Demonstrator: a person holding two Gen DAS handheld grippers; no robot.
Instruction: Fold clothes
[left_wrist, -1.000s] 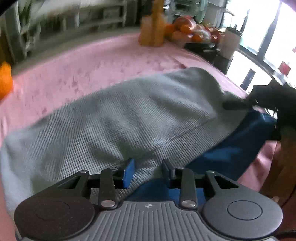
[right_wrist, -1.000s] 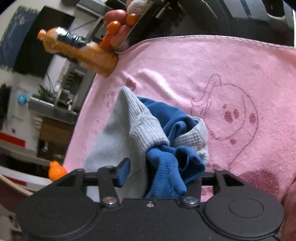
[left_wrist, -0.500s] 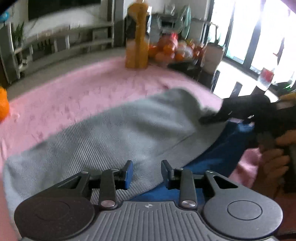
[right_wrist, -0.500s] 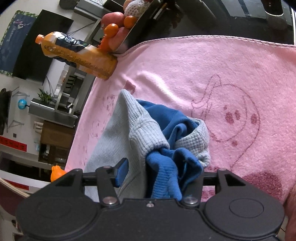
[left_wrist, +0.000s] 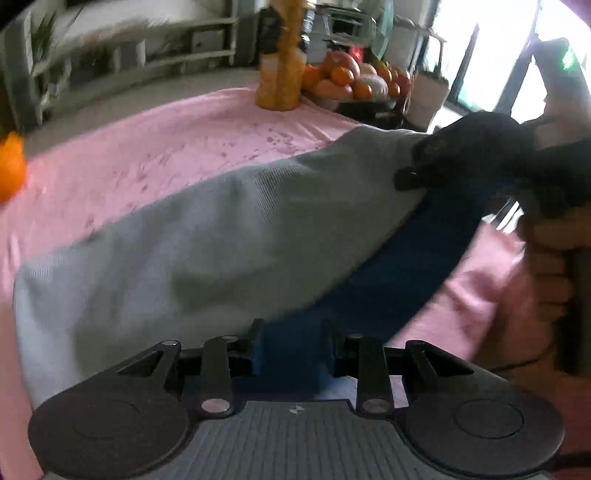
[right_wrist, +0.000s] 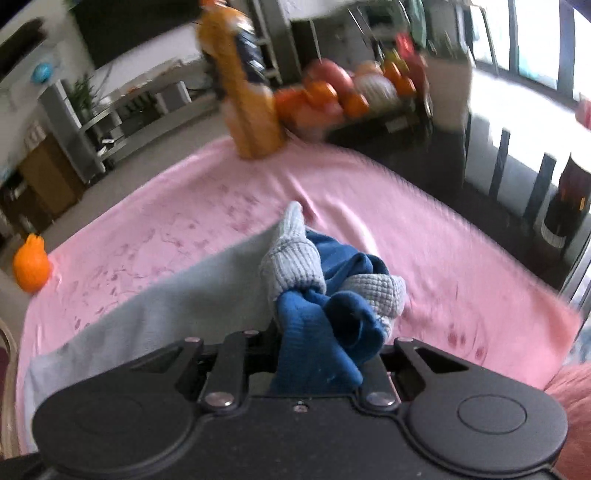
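- The grey-and-blue garment (left_wrist: 221, 236) lies stretched over the pink blanket (left_wrist: 147, 147); soft and limp, so best gripped at its bunched edges.
- The left gripper (left_wrist: 291, 350) pinches the blue hem.
- The right gripper (right_wrist: 321, 350) is closing on bunched cloth.
- Only the right view shows that bunch.

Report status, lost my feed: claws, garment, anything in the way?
Left claw shut on garment. Right claw closing on its bunched end. Bottle and fruit at far edge, clear.
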